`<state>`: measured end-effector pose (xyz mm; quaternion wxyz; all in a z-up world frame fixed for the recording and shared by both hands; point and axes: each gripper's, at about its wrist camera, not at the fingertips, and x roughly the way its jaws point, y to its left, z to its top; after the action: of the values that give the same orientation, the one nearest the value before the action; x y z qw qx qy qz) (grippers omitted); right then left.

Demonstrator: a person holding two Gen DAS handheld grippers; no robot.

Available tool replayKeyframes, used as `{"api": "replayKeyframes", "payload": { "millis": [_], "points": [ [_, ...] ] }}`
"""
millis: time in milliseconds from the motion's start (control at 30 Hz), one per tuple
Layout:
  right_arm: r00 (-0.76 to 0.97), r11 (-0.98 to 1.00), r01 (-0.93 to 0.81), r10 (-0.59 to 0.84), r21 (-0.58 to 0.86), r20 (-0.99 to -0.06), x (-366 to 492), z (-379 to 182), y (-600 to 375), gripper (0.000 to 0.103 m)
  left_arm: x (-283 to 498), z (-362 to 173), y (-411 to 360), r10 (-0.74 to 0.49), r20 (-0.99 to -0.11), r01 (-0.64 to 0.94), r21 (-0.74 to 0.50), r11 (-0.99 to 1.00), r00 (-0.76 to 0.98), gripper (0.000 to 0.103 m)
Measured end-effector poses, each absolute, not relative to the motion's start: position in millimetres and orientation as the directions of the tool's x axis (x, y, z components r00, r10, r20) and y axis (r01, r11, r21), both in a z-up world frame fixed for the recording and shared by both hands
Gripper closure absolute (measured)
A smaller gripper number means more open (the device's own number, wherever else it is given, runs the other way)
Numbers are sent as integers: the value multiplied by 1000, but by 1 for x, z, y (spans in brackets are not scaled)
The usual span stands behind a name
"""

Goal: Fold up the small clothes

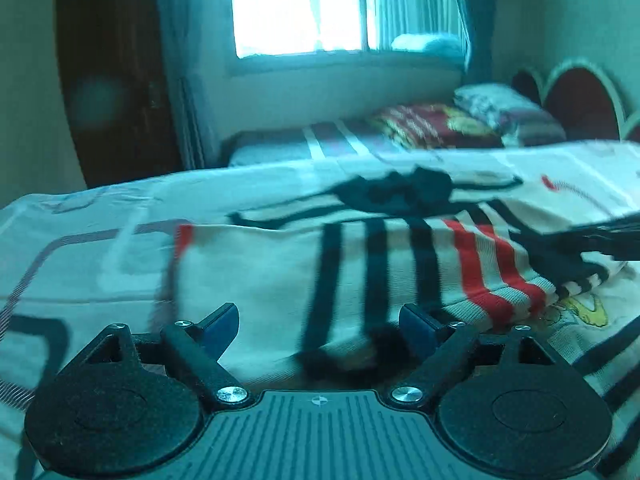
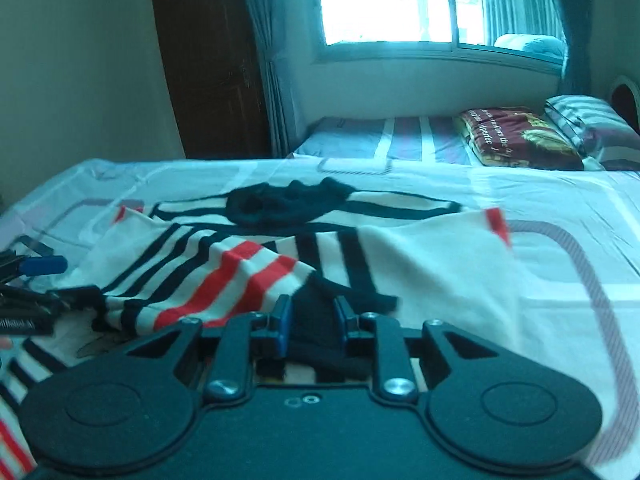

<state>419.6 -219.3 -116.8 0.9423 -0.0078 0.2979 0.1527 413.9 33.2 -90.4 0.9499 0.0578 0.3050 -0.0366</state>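
Observation:
A cream sweater [image 1: 280, 272] with black and red stripes lies spread on the bed, its dark collar [image 1: 400, 196] at the far side. My left gripper [image 1: 320, 320] hovers at its near edge, open wide, with nothing pinched. At that view's right edge the right gripper [image 1: 608, 236] shows as a blur over the striped part. In the right wrist view the sweater [image 2: 420, 264] lies partly folded. My right gripper [image 2: 313, 318] stands narrowly open, with a black band of the sweater [image 2: 316, 320] lying loose between its blue pads. The left gripper [image 2: 52, 280] shows at the left edge.
The patterned bed sheet [image 2: 560, 208] stretches around the sweater. A second bed behind holds a dark red pillow [image 2: 516, 136] and a striped pillow [image 2: 588, 124]. A dark wooden door [image 2: 208, 60], curtains and a bright window [image 2: 384, 0] stand along the far wall.

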Motion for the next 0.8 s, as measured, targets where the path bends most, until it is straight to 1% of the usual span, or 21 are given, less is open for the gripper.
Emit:
{"api": "replayKeyframes", "payload": {
  "millis": [67, 200, 267, 333, 367, 400, 433, 533, 633, 700, 733, 767, 800],
  "points": [
    [777, 950, -306, 290, 68, -558, 431, -124, -209, 79, 429, -92, 23, -53, -584, 108, 60, 992, 810, 16],
    [784, 943, -329, 301, 48, -542, 443, -136, -193, 80, 465, -98, 1, -76, -626, 104, 7, 995, 776, 16],
    [787, 935, -352, 324, 49, -526, 446, -137, -187, 80, 479, -101, -8, -57, -632, 79, 7, 997, 773, 16],
    [778, 925, -379, 323, 6, -538, 451, -139, -178, 79, 491, -107, -11, -54, -651, 54, -20, 998, 757, 16],
    [771, 920, -390, 305, -37, -559, 454, -143, -172, 80, 497, -112, -14, -44, -669, 46, -14, 999, 742, 15],
    [769, 914, -396, 280, -84, -575, 457, -146, -166, 80, 500, -116, -15, -37, -667, 40, -11, 999, 744, 12],
    [779, 909, -400, 268, -121, -567, 456, -148, -163, 80, 500, -117, -15, -33, -667, 36, -9, 999, 744, 11],
    [785, 906, -395, 246, -154, -569, 456, -149, -159, 80, 501, -120, -15, -37, -667, 41, -10, 999, 744, 10],
    [802, 923, -350, 208, -159, -559, 452, -141, -161, 81, 502, -111, -12, -10, -670, 11, -3, 1000, 743, 10],
    [826, 935, -344, 257, -86, -502, 448, -128, -165, 80, 500, -98, -11, -23, -614, 9, -26, 1000, 789, 10],
    [815, 935, -351, 279, -50, -509, 453, -126, -163, 81, 506, -97, -13, -32, -625, 20, -28, 999, 780, 10],
    [796, 937, -348, 272, -41, -541, 461, -127, -159, 87, 514, -98, -16, -35, -648, 31, -19, 999, 761, 10],
    [782, 942, -331, 241, -55, -575, 469, -132, -155, 88, 521, -103, -18, -24, -673, 38, 7, 999, 739, 10]
  ]
}}
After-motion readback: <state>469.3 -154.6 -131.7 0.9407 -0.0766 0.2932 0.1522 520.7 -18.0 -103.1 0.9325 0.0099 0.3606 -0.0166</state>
